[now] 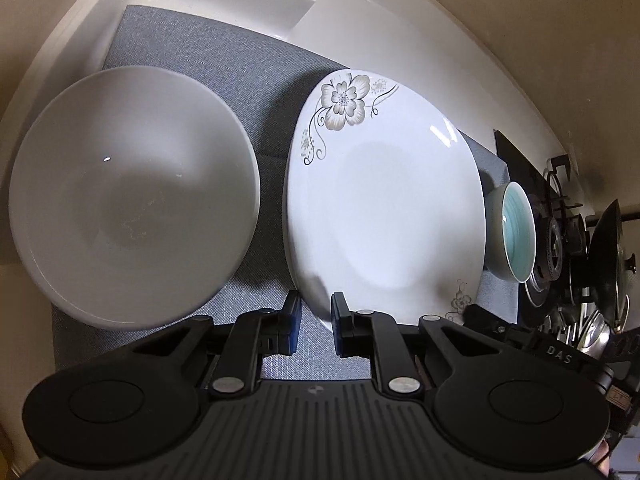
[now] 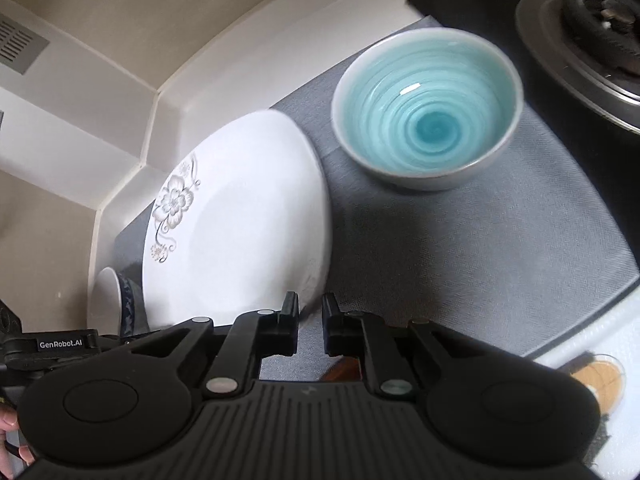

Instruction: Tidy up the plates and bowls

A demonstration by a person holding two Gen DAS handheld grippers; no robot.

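The left gripper [image 1: 316, 312] is clamped on the near rim of the flowered plate [image 1: 384, 208]; a white bowl [image 1: 132, 204] sits to its left. The right gripper [image 2: 310, 314] stands narrowly parted, seemingly just off the plate's edge, with the teal bowl [image 2: 428, 108] ahead on the grey mat [image 2: 480, 264].
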